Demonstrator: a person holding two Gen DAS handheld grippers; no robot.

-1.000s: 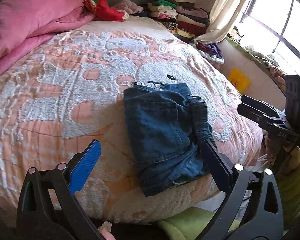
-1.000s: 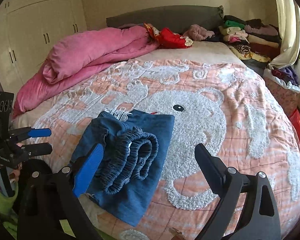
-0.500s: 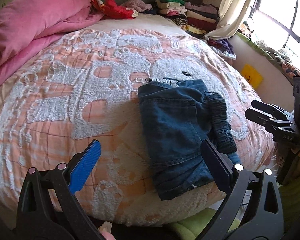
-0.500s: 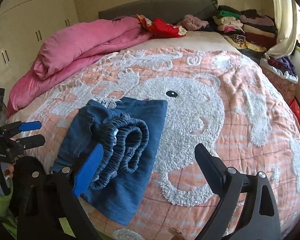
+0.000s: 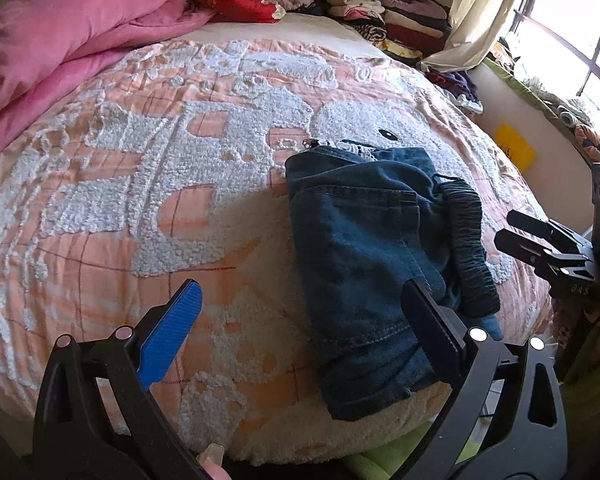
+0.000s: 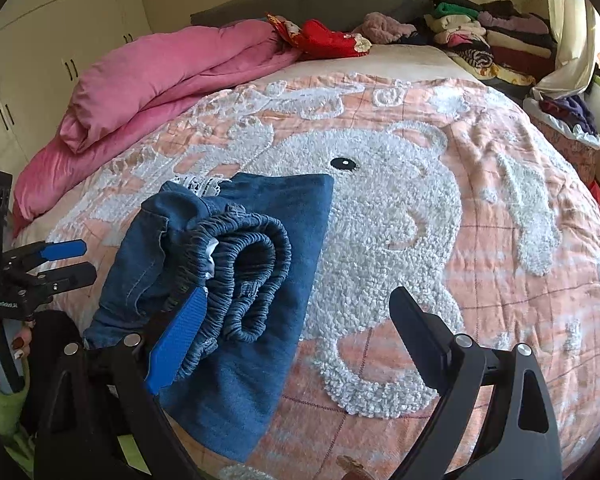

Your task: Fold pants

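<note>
The blue denim pants point(image 5: 364, 248) lie folded into a compact bundle near the front edge of the bed, with the elastic waistband point(image 6: 248, 272) bunched on top. They also show in the right wrist view point(image 6: 260, 320). My left gripper point(image 5: 300, 312) is open and empty, held above the bed in front of the pants. My right gripper point(image 6: 296, 320) is open and empty, just in front of the bundle. Each gripper shows in the other's view, the right one point(image 5: 540, 244) and the left one point(image 6: 56, 264).
The bed carries a peach quilt with a white elephant pattern point(image 6: 420, 200). A pink duvet point(image 6: 172, 80) lies rolled at the far left. Stacks of folded clothes point(image 6: 492, 40) sit at the far right by the curtain. A white wardrobe point(image 6: 40, 52) stands left.
Both grippers have drawn back slightly and shifted left; the pants now sit further right in the left wrist view. The pants lie unmoved on the bed.
</note>
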